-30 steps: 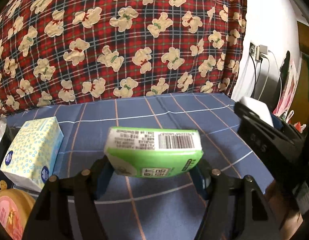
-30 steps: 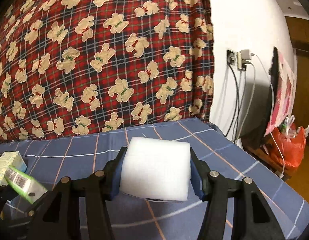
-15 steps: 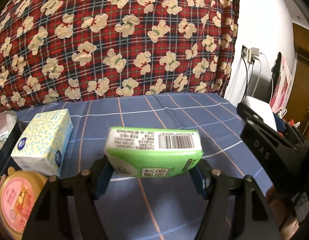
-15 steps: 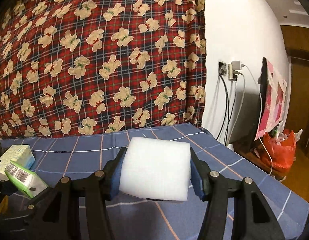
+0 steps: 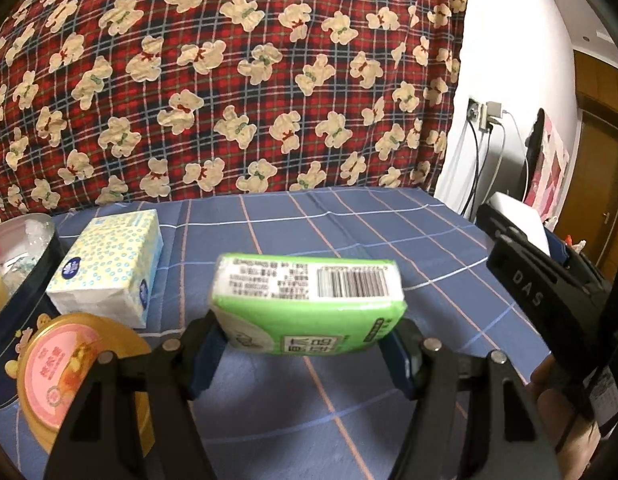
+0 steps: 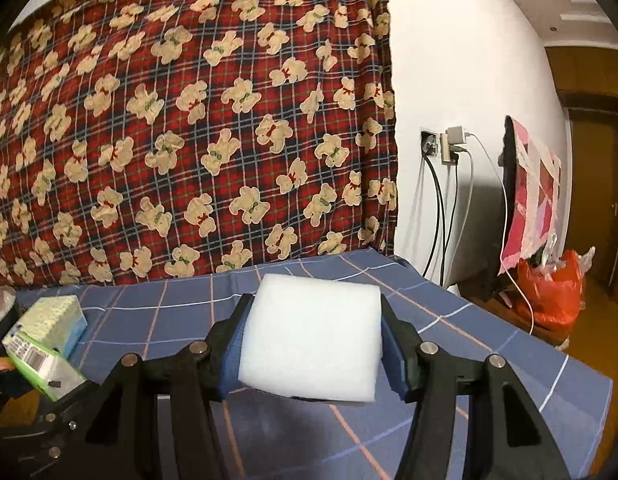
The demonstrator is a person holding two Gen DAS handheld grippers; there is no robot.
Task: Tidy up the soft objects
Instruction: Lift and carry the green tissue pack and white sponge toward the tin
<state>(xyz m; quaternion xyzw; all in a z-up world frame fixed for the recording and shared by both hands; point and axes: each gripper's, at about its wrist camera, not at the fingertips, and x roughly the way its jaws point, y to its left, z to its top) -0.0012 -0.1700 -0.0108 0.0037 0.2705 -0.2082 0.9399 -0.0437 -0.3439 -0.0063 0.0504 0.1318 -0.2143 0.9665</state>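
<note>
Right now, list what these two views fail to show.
- Dark tin, left wrist view: cut off by the picture's left edge.
- Green pack: underside hidden; front print too small to read.
- White foam block, right wrist view: rear and underside hidden by the right gripper.

Blue checked cloth (image 5: 389,240) covers the table. Red plaid fabric with bear print (image 6: 189,120) hangs behind. White wall: socket with charger and cables (image 6: 449,148). Red plastic bag (image 6: 549,292) at right, near a wooden door (image 6: 597,184).
</note>
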